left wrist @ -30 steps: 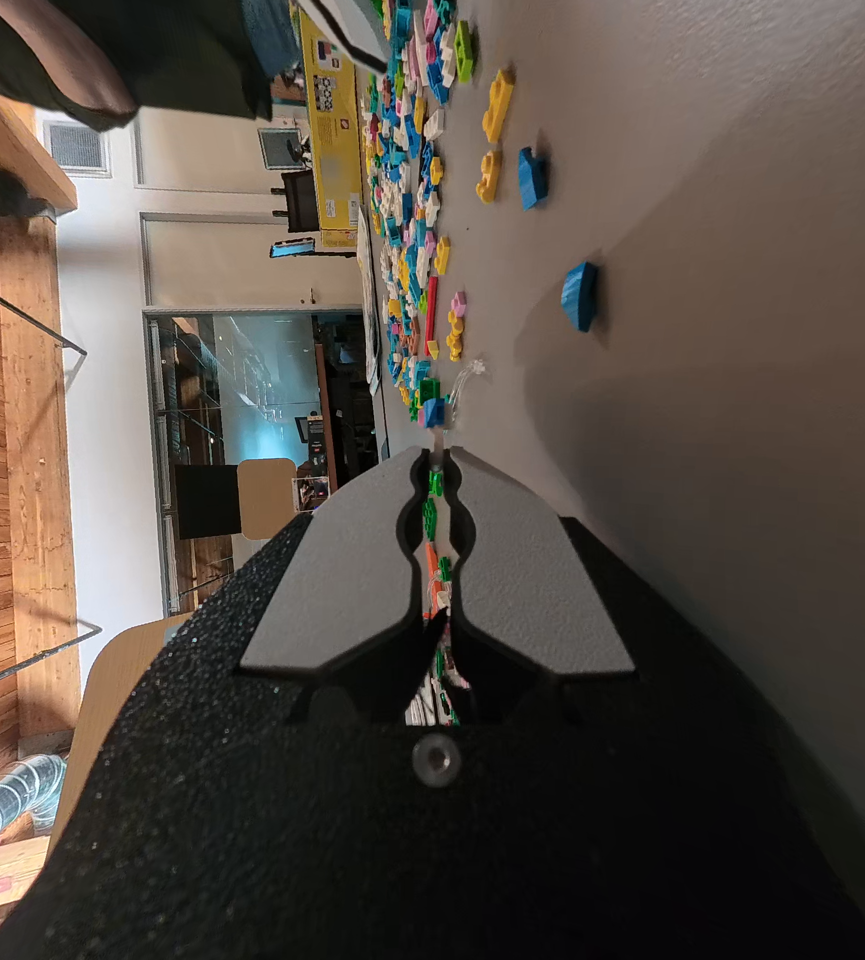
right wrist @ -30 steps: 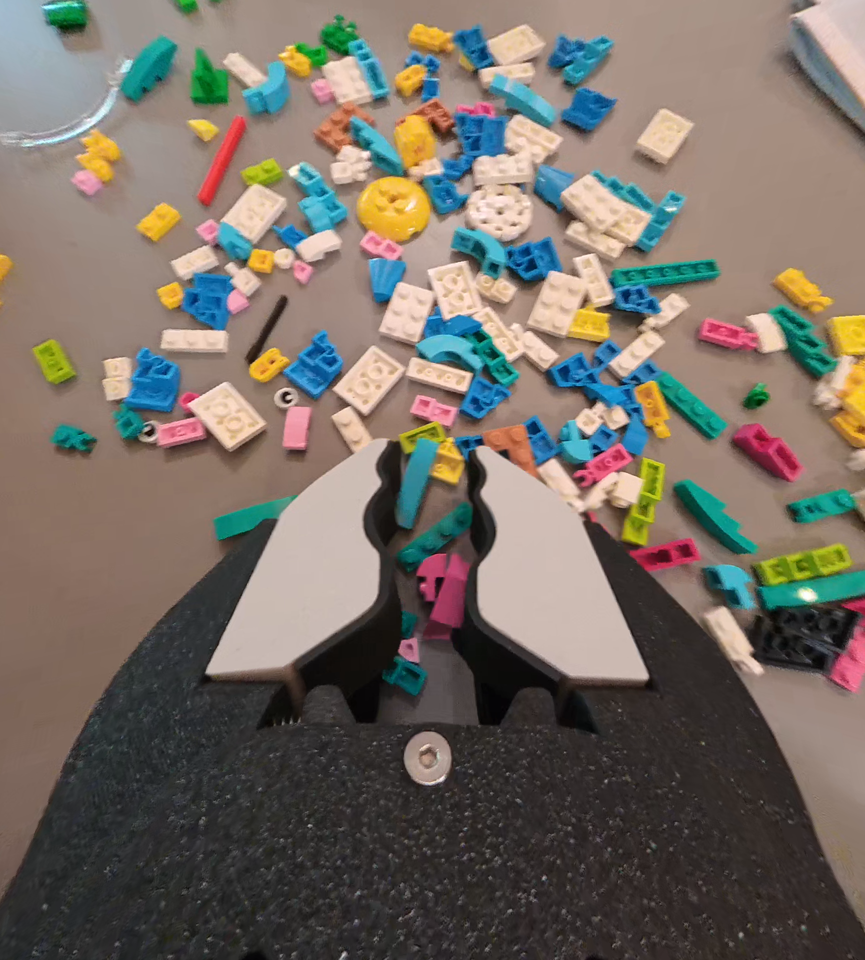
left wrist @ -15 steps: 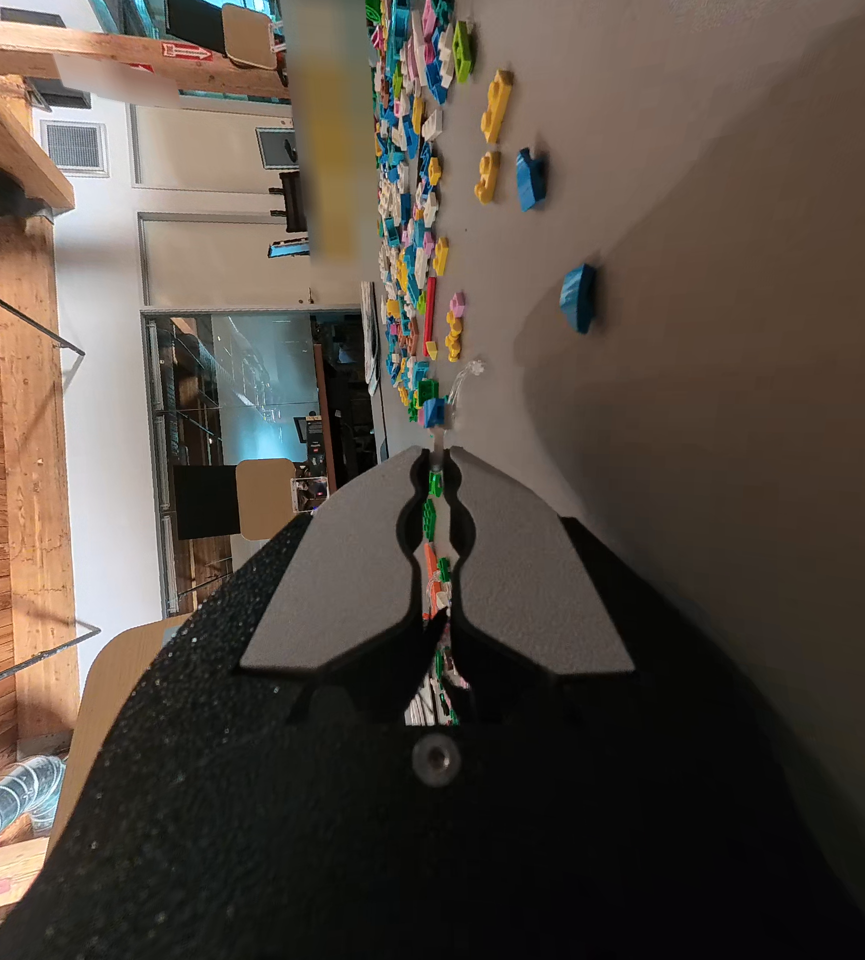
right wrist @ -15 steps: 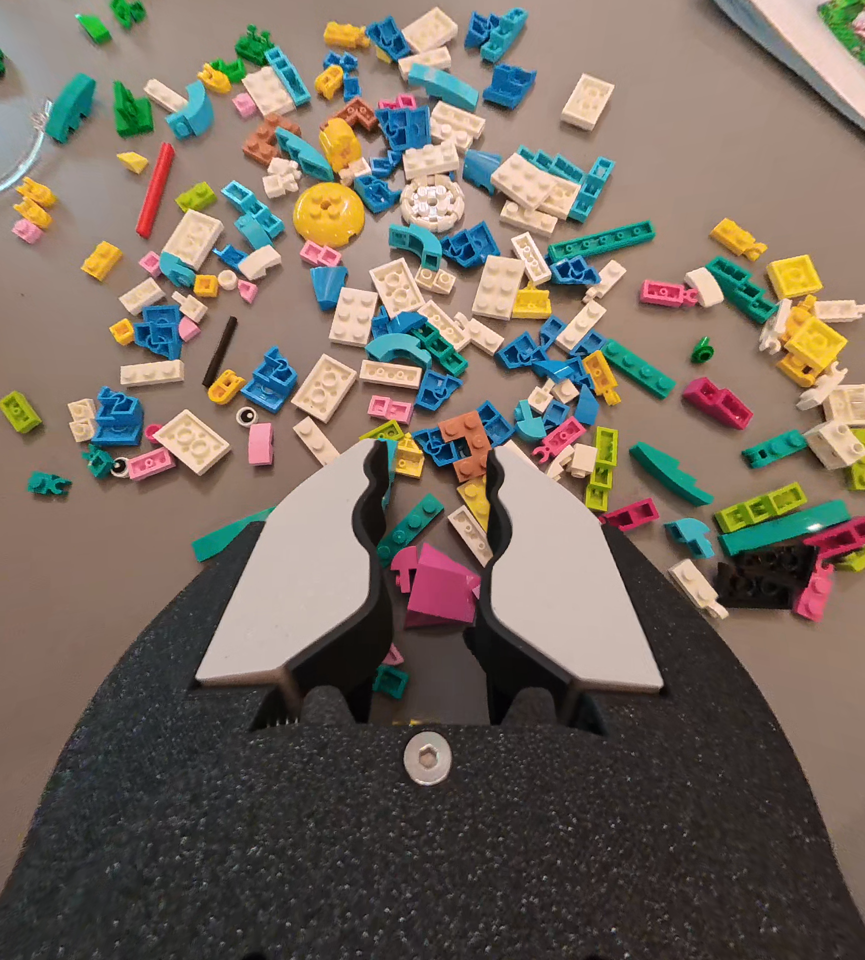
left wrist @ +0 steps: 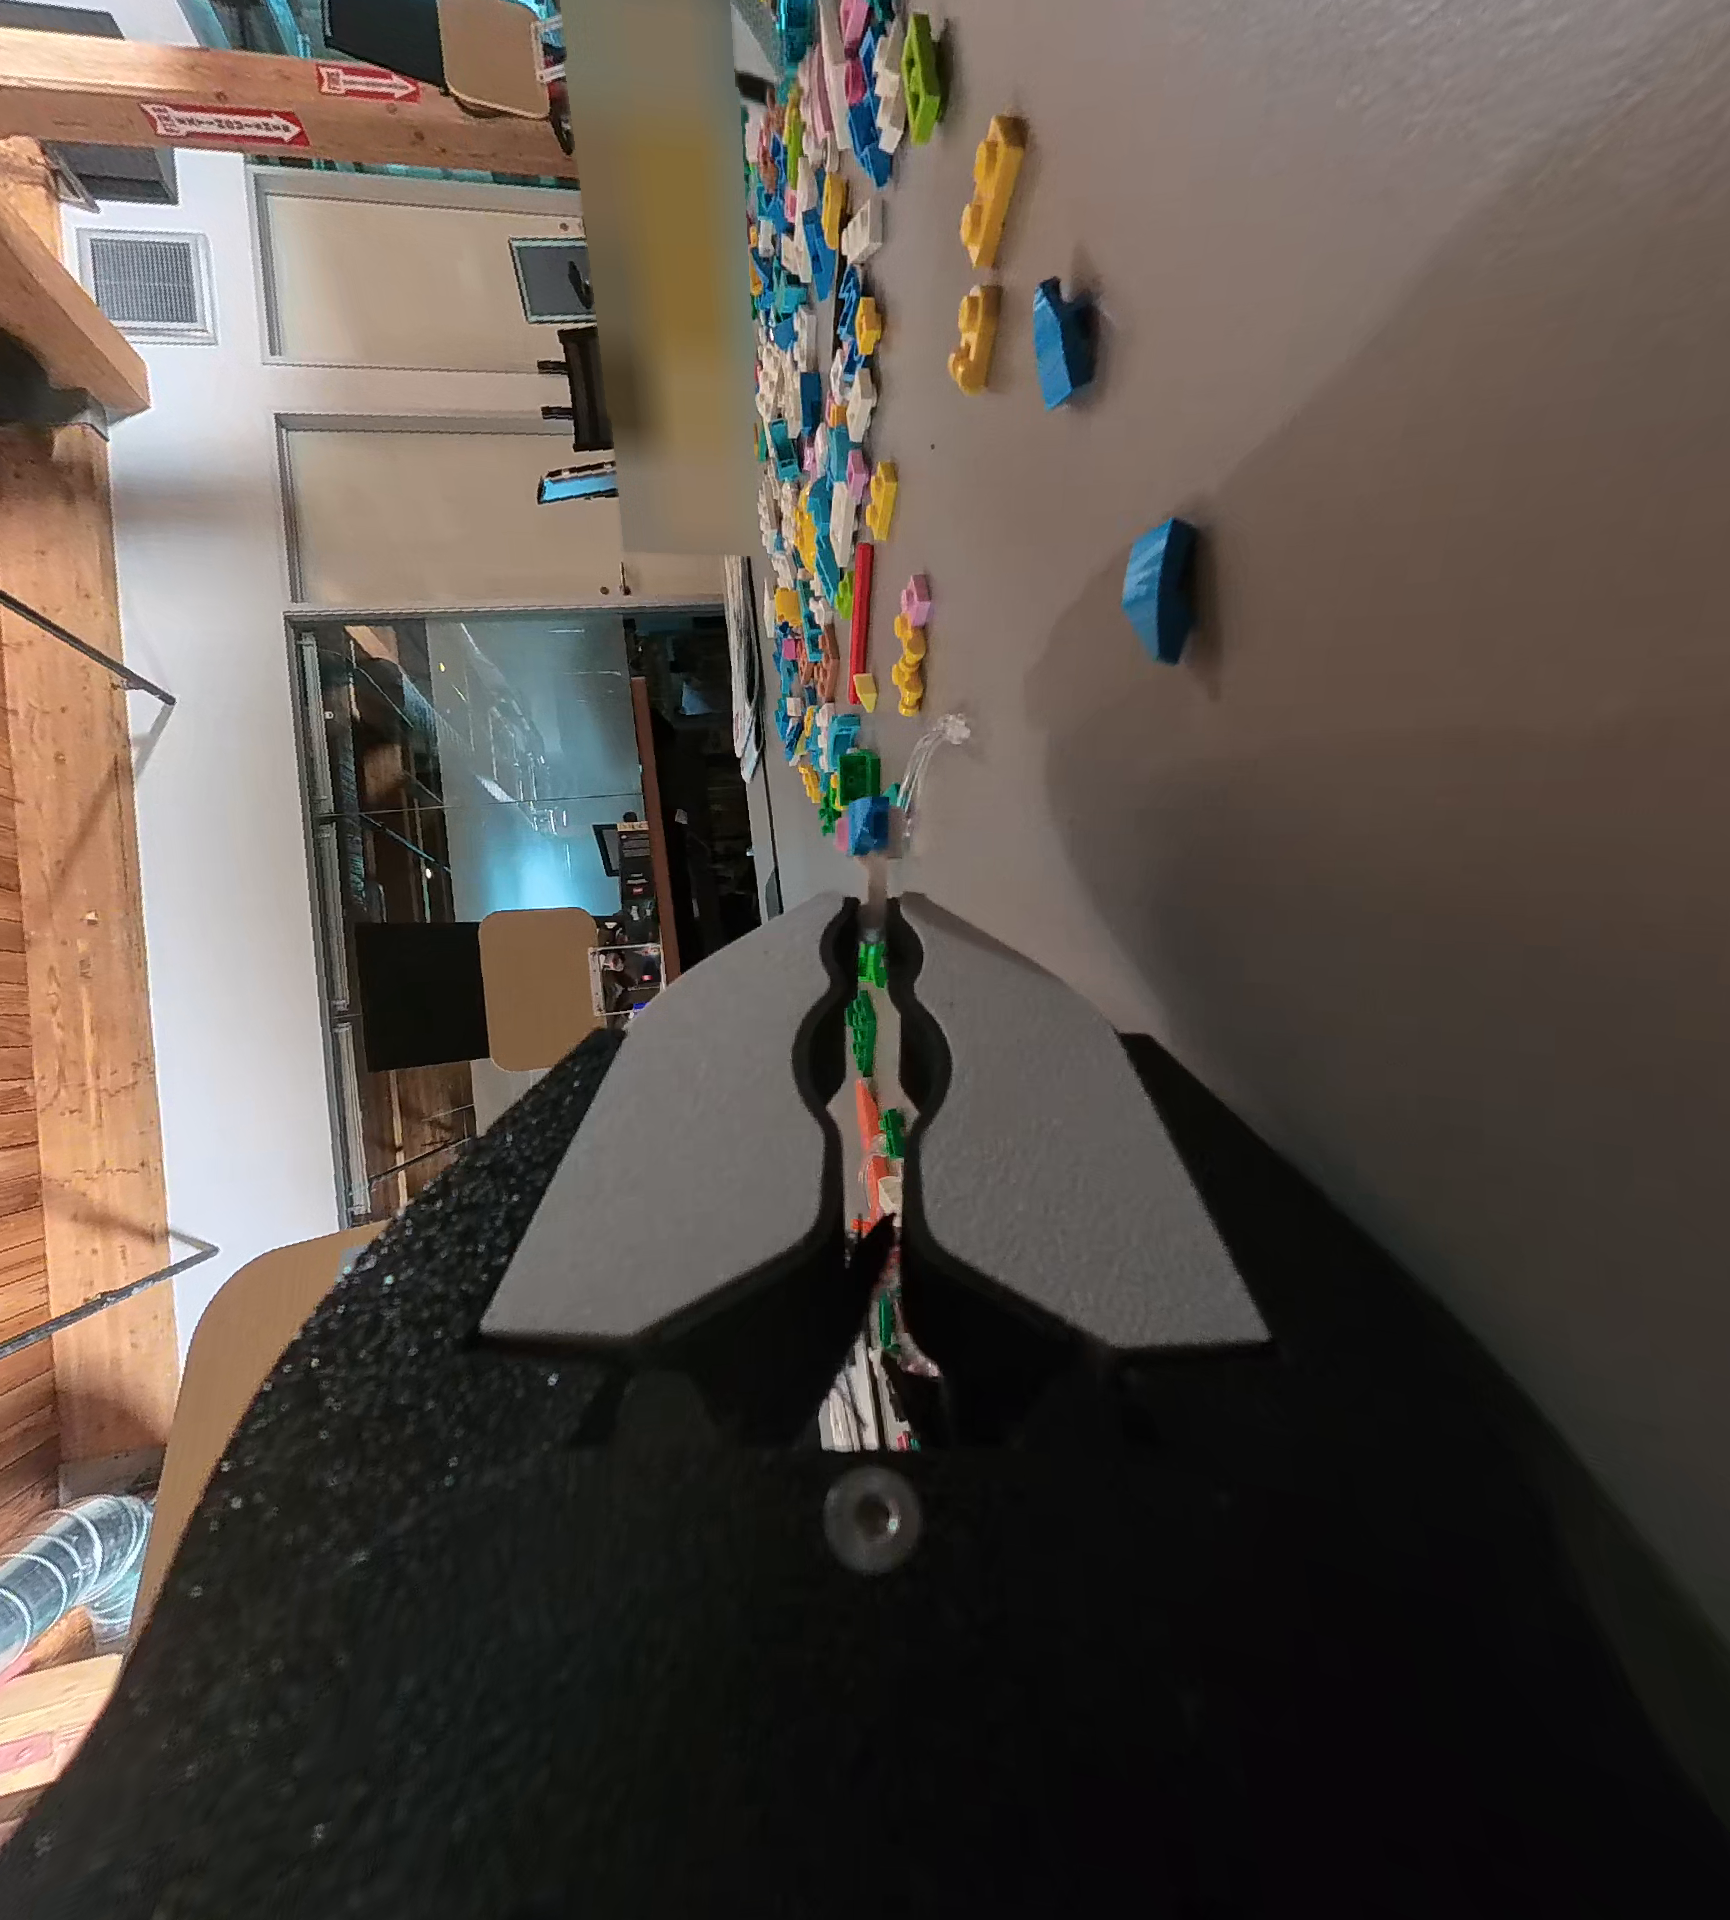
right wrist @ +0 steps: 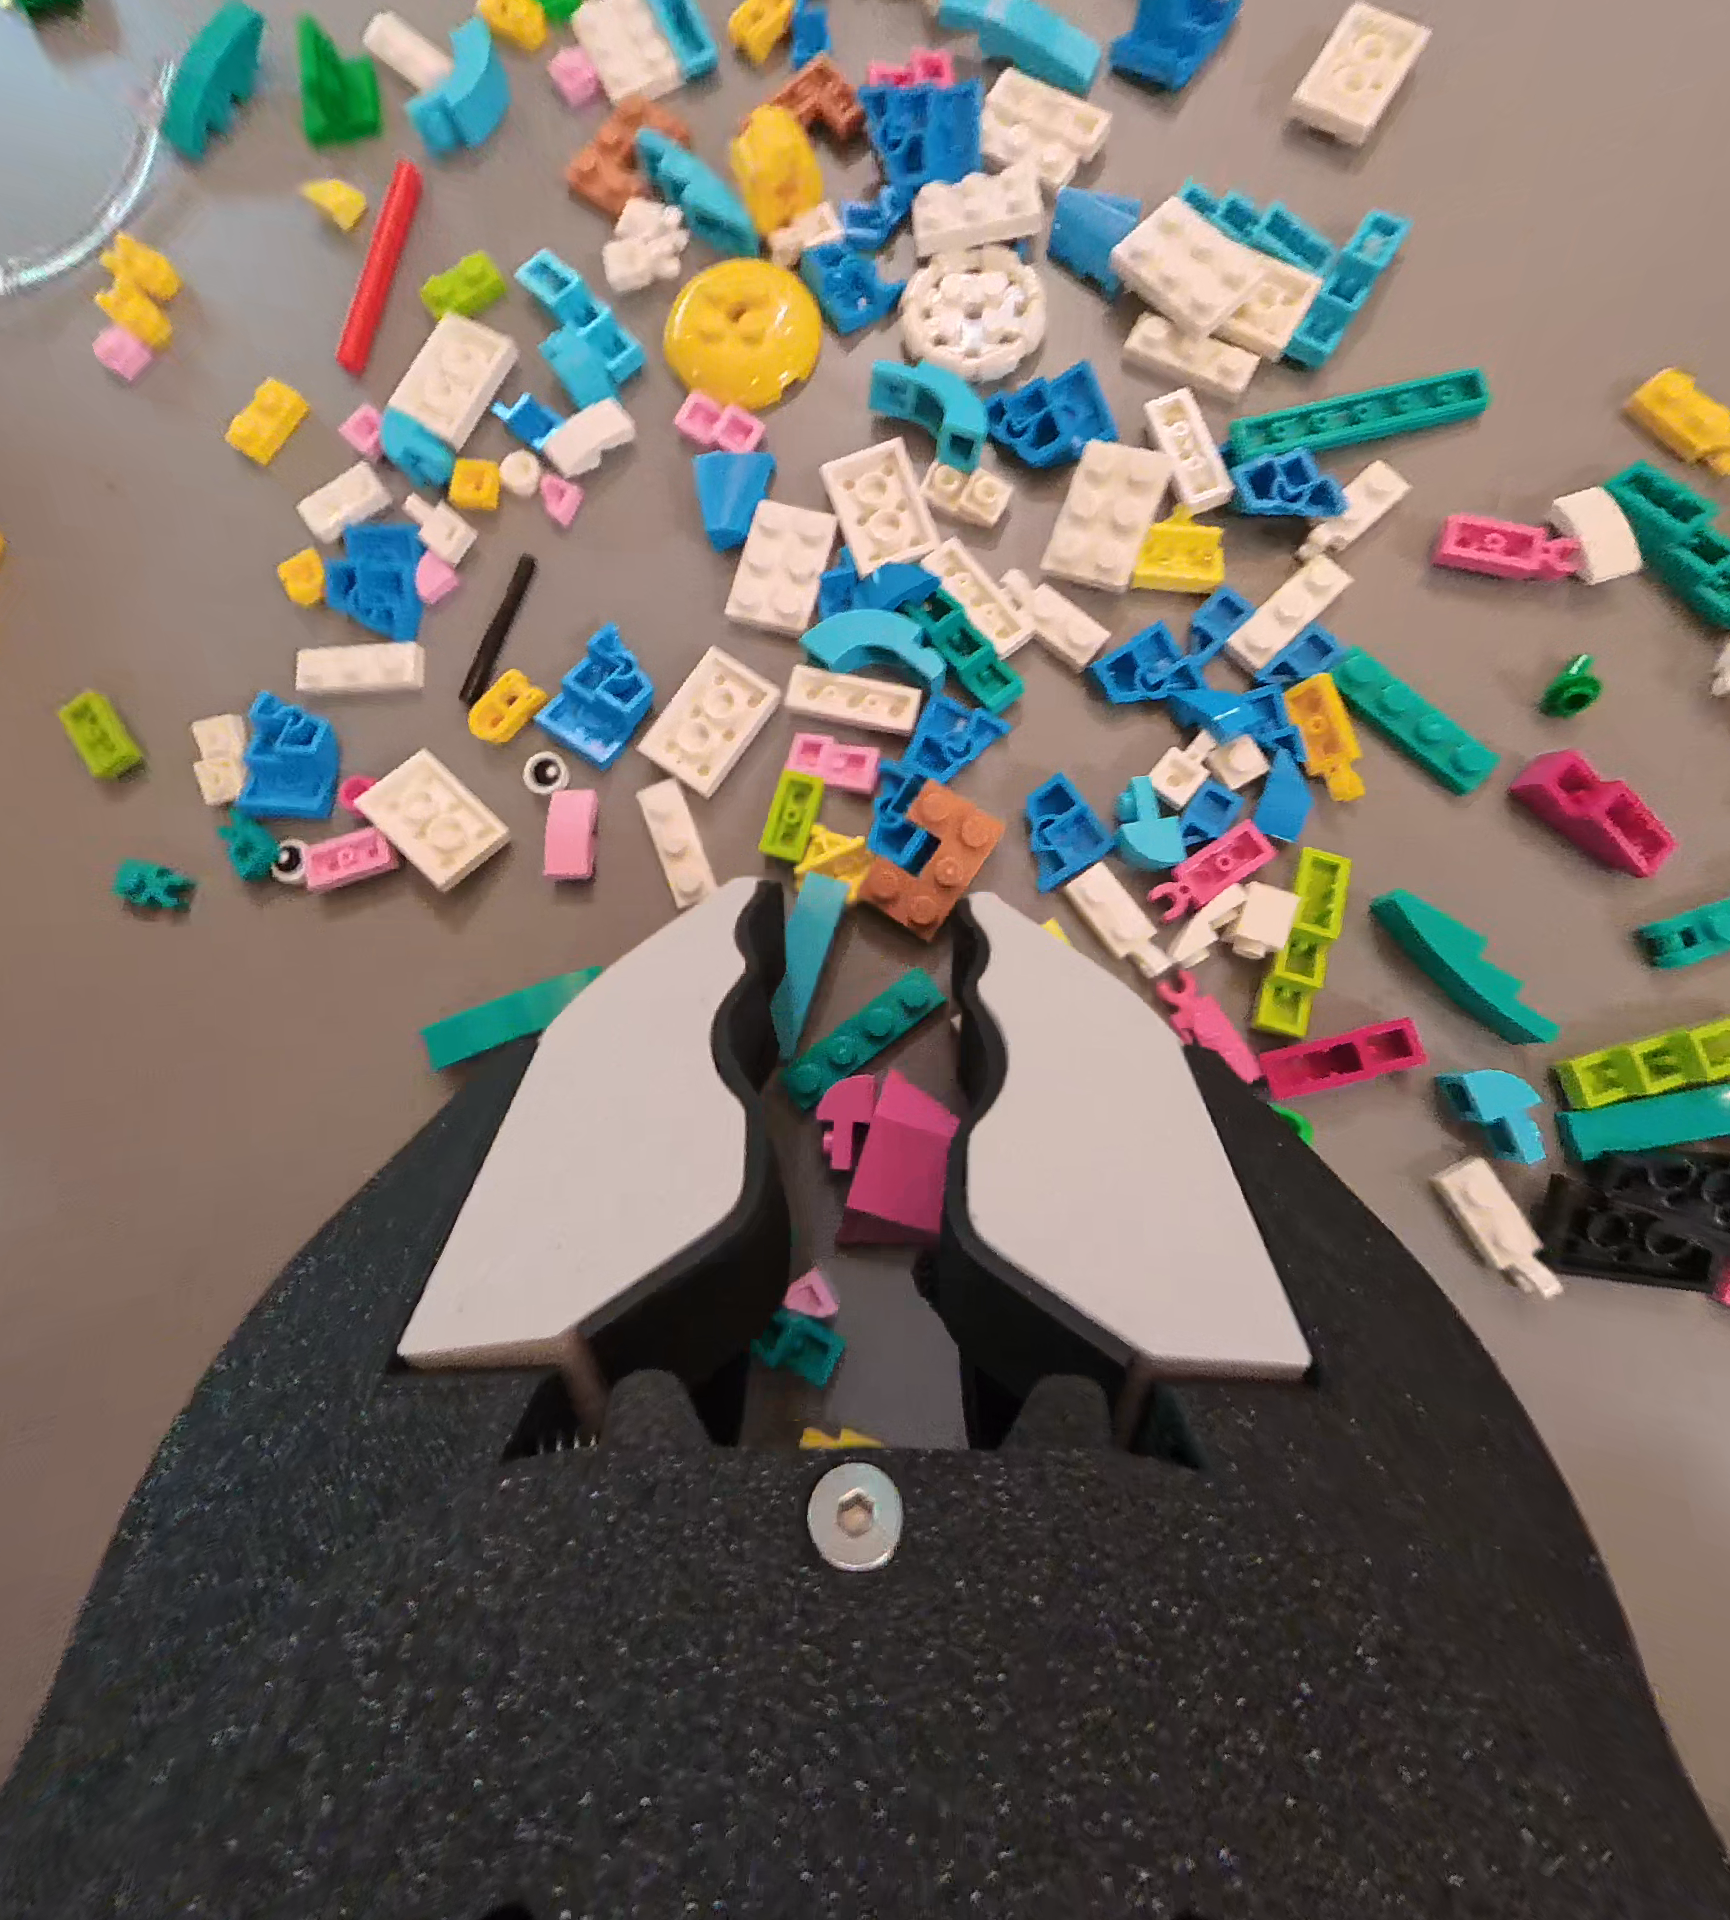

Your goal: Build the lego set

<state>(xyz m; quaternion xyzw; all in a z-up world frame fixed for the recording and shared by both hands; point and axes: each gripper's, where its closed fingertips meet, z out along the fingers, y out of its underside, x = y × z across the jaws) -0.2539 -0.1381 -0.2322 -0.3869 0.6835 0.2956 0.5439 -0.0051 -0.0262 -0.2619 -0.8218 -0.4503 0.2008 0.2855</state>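
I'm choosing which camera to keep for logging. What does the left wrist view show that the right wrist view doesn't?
Only the left wrist view shows the room: a wooden beam, a glass partition, plus the left claw nearly shut. Only the right wrist view shows the right claw open over a magenta slope brick and a yellow dome. Both show the grey table and red bar.

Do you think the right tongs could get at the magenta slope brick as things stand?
Probably yes: the right tongs are open, and the magenta slope brick already lies between the fingers, with only a teal plate touching it.
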